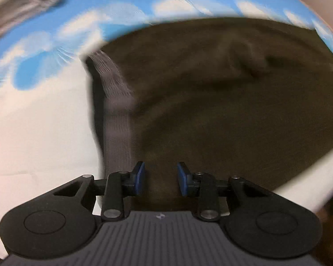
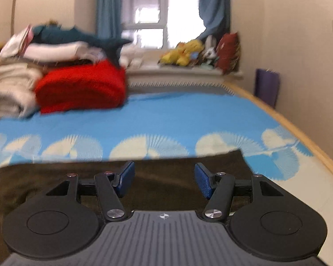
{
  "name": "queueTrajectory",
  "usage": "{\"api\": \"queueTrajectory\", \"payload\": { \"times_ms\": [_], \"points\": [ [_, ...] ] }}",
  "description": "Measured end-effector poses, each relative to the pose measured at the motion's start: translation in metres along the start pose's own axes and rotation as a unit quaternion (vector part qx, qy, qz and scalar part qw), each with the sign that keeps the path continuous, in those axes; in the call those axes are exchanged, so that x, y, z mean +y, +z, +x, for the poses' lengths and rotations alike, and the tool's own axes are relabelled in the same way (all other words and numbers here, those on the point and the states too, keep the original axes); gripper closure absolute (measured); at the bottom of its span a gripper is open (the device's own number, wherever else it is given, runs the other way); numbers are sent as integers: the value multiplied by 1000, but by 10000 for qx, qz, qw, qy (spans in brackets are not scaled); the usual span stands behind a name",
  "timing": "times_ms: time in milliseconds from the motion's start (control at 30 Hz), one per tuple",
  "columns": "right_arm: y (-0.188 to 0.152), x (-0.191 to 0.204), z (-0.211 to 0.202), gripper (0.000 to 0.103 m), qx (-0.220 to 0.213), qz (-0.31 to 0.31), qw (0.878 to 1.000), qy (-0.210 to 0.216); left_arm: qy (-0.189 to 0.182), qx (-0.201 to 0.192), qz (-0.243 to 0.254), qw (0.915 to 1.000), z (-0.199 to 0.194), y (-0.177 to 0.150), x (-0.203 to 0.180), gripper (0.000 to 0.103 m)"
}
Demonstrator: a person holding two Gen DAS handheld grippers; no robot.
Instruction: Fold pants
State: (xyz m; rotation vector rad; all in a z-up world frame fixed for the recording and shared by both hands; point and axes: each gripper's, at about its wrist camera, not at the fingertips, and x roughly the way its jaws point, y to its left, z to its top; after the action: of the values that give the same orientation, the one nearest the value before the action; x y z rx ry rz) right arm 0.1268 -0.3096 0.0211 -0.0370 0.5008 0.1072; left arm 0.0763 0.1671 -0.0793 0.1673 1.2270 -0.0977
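Bed (image 2: pixel 166 119) under blue sheet with white cloud print; red folded blanket (image 2: pixel 82 88) and laundry pile at far left, curtained window (image 2: pixel 148 15) behind. Dark brown pants (image 1: pixel 222 102) lie flat on sheet, grey waistband (image 1: pixel 117 115) to left. Left claw (image 1: pixel 161 178) parted, empty, above pants. Right claw (image 2: pixel 164 180) wider apart, empty, over pants edge.

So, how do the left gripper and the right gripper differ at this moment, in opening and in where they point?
The left gripper has a narrower gap between its fingers than the right gripper. The left one looks down on the dark pants, near the grey waistband; the right one looks level across the pants' edge and the blue bedsheet. Both are open and hold nothing.
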Motion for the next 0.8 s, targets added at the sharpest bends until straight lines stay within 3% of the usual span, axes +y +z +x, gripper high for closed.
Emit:
{"api": "queueTrajectory", "payload": {
  "times_ms": [67, 133, 200, 267, 433, 567, 633, 800],
  "points": [
    [-4, 3, 0, 41, 78, -116, 9999, 55, 409, 765, 467, 9951, 27, -16, -8, 73],
    [-7, 3, 1, 41, 153, -167, 9997, 62, 473, 739, 853, 9925, 25, -20, -17, 74],
    [-10, 1, 2, 41, 286, -166, 9994, 64, 236, 407, 479, 9977, 8, -13, -14, 74],
    [-11, 0, 3, 41, 366, -124, 9992, 87, 229, -214, 307, 9990, -14, -5, -14, 72],
    [-13, 5, 4, 41, 470, -160, 9987, 123, 452, -1350, -308, 9893, -58, 22, -26, 58],
    [-6, 17, 1, 36, 504, -73, 9983, 276, 631, -1775, -587, 9803, -79, 39, -52, 43],
    [-3, 26, -4, 23, 435, -95, 9984, 351, 645, -1937, -675, 9766, -85, 47, -60, 41],
    [2, 44, -7, 21, 396, -67, 9981, 463, 667, -2078, -782, 9727, -82, 74, -60, 40]
  ]
}}
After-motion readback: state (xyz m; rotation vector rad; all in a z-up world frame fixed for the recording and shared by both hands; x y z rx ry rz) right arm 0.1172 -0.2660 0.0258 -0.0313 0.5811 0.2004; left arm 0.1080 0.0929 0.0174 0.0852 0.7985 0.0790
